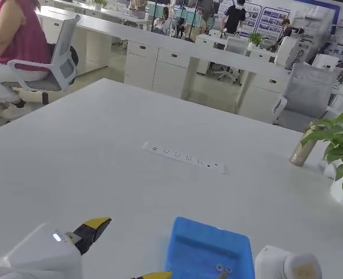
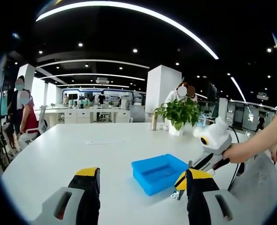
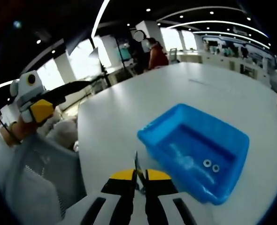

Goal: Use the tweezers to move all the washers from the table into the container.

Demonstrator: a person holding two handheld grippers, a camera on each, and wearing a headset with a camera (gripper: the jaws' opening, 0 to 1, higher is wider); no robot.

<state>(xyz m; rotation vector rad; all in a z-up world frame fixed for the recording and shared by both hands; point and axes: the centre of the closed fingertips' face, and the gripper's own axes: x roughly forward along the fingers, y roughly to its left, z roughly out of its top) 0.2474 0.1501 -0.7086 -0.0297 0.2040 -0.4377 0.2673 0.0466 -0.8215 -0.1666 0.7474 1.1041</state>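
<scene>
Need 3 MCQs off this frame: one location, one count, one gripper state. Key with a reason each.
1. Where is the power strip relative to the container?
A) inside it
B) on the table, beyond it
C) under it
2. How many washers lie in the container, right gripper view?
A) none
B) two
C) five
3. The left gripper has its jaws:
A) wide open, empty
B) shut tight
C) shut on a washer
Key: 1 B, it lies mid-table past the far rim. 2 B, two rings sit on the bottom. 3 A, the jaws stand far apart with nothing between.
</scene>
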